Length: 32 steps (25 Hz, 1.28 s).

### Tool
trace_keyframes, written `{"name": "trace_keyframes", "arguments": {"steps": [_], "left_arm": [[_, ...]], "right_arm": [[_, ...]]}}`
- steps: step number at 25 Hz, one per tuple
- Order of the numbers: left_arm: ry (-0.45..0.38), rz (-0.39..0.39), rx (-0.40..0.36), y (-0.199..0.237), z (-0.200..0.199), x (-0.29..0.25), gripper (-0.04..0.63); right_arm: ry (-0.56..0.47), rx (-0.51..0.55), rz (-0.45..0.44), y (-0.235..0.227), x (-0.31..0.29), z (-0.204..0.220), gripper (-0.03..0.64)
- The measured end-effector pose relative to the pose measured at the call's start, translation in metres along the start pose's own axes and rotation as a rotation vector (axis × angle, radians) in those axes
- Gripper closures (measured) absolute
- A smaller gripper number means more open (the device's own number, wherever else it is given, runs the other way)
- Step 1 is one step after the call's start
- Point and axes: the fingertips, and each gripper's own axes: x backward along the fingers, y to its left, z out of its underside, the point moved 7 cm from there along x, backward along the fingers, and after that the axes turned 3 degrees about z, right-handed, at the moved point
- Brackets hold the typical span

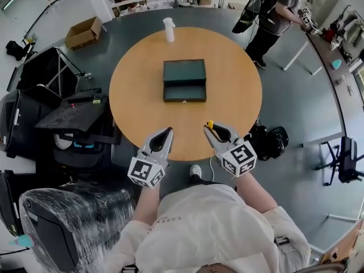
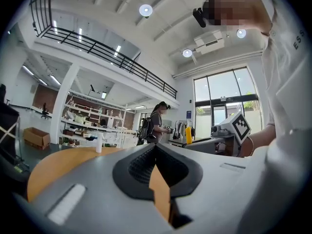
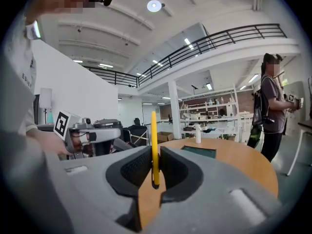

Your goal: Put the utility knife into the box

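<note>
A dark green box (image 1: 184, 80) lies open in the middle of the round wooden table (image 1: 131, 90); in the right gripper view the box (image 3: 199, 151) shows flat ahead. My right gripper (image 1: 211, 129) is shut on the yellow utility knife (image 3: 154, 145), which stands upright between the jaws; its yellow tip (image 1: 210, 124) pokes out over the table's near edge. My left gripper (image 1: 165, 134) hovers over the near edge at the left, shut, with nothing between its jaws (image 2: 157, 152). Both grippers are well short of the box.
A white bottle (image 1: 169, 29) stands at the table's far edge. A person (image 1: 273, 13) stands at the back right by a desk. Black cases and stands (image 1: 62, 112) crowd the left; a black bag (image 1: 268, 141) lies on the floor at the right.
</note>
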Motion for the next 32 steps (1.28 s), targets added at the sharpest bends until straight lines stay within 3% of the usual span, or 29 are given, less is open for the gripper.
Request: {"name": "trace_keyframes", "arguments": {"steps": [11,17,20,32], "left_arm": [[0.047,-0.03,0.061,0.06,0.016,-0.062,0.583],[0.054,0.016,0.093,0.101,0.016,-0.1,0.583],[0.06,0.029,0.089,0.128,0.005,-0.117,0.583],[0.12,-0.028,0.131,0.219,0.031,-0.133,0.583]], "right_arm": [[0.082,-0.008,-0.02,-0.059,-0.07,0.001,0.575],[0.203,-0.014,0.0,-0.081,-0.124,0.01,0.575],[0.264,0.027,-0.044,-0.089,-0.162,0.017,0.575],[0.557,0.026,-0.17,-0.115,-0.293,0.088,0.575]]}}
